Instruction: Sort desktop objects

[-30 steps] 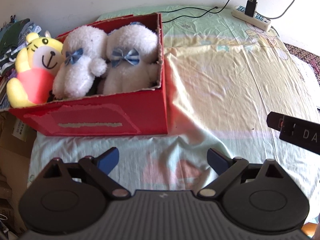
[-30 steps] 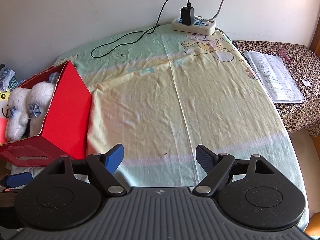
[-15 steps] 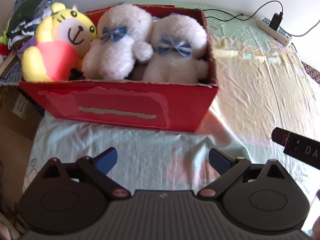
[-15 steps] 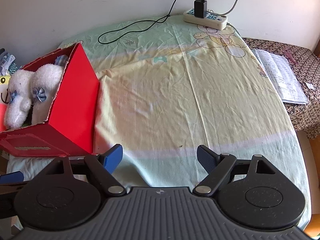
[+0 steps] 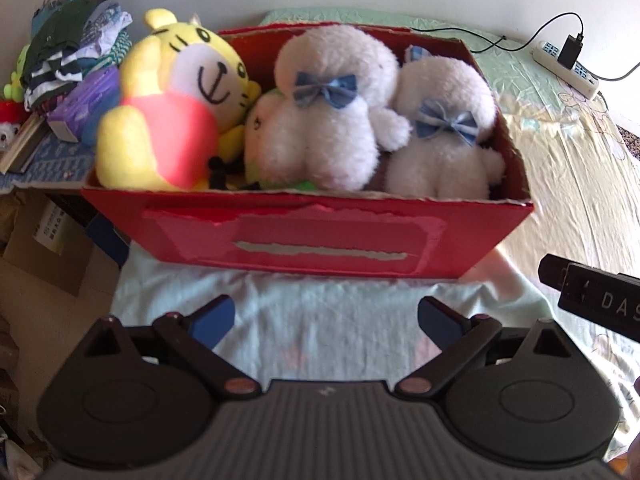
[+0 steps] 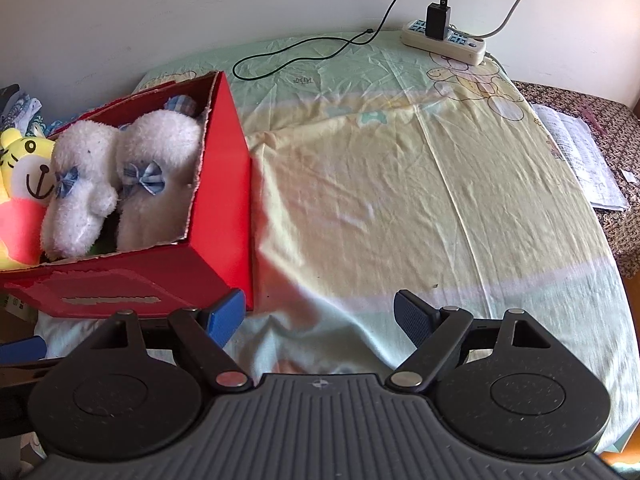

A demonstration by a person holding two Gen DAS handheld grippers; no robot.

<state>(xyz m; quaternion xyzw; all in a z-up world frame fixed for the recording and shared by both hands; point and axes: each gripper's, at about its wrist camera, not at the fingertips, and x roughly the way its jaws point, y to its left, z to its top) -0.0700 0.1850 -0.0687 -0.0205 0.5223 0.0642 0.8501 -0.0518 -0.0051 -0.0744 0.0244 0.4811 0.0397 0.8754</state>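
Up front, the left gripper [image 5: 326, 318] hangs with its jaws spread wide and nothing between them, just above the pale sheet of the bed [image 5: 320, 320] and close before the long side of the red box [image 5: 320, 236]. Inside that box sit 2 white plush toys with blue bows [image 5: 328, 120] side by side, a yellow tiger plush in a red shirt [image 5: 168, 112] at the left end, and a greenish plush [image 5: 260, 120] wedged between them, mostly hidden. Left of the box a pile of folded clothes [image 5: 68, 40] rests on a lower surface. The right gripper [image 6: 320, 314] is likewise released and empty, hovering over the sheet just beside the box's near right corner. Farther back on the bed lies a white power strip [image 6: 444, 42] with a black charger [image 6: 438, 20] plugged in, its cable looping across the sheet. Papers [image 6: 580, 160] lie on a patterned surface to the right.
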